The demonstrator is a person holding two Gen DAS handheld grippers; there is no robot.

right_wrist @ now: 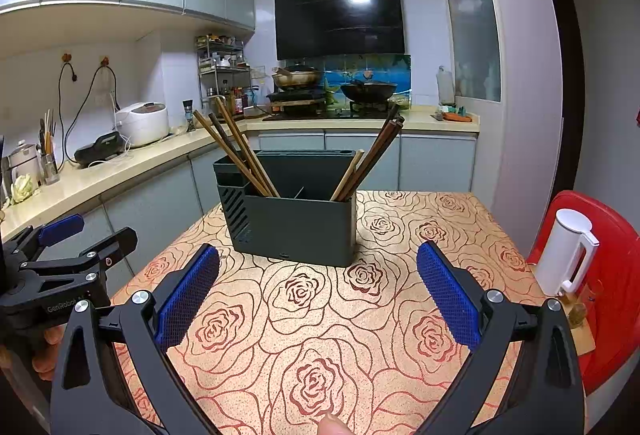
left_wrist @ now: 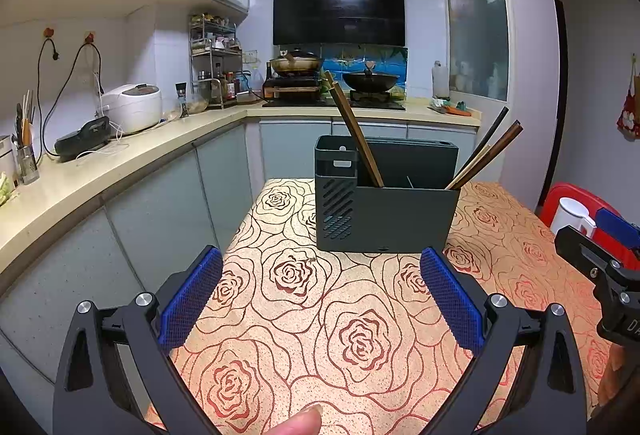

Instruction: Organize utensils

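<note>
A dark grey utensil holder (left_wrist: pixel 404 215) stands on the rose-patterned table (left_wrist: pixel 304 315); it also shows in the right wrist view (right_wrist: pixel 304 227). Brown chopsticks lean in its left compartment (left_wrist: pixel 358 139) (right_wrist: pixel 240 155) and in its right compartment (left_wrist: pixel 486 159) (right_wrist: pixel 368 159). My left gripper (left_wrist: pixel 321 277) is open and empty, a little short of the holder. My right gripper (right_wrist: pixel 318 277) is open and empty, also short of the holder. The right gripper shows at the right edge of the left wrist view (left_wrist: pixel 600 267); the left gripper shows at the left edge of the right wrist view (right_wrist: pixel 68 259).
A white kettle (right_wrist: pixel 566 251) stands on a red chair (right_wrist: pixel 612 275) right of the table. An L-shaped counter (left_wrist: pixel 120 159) runs along the left and back with a rice cooker (left_wrist: pixel 130 107), a stove and woks (left_wrist: pixel 370 81).
</note>
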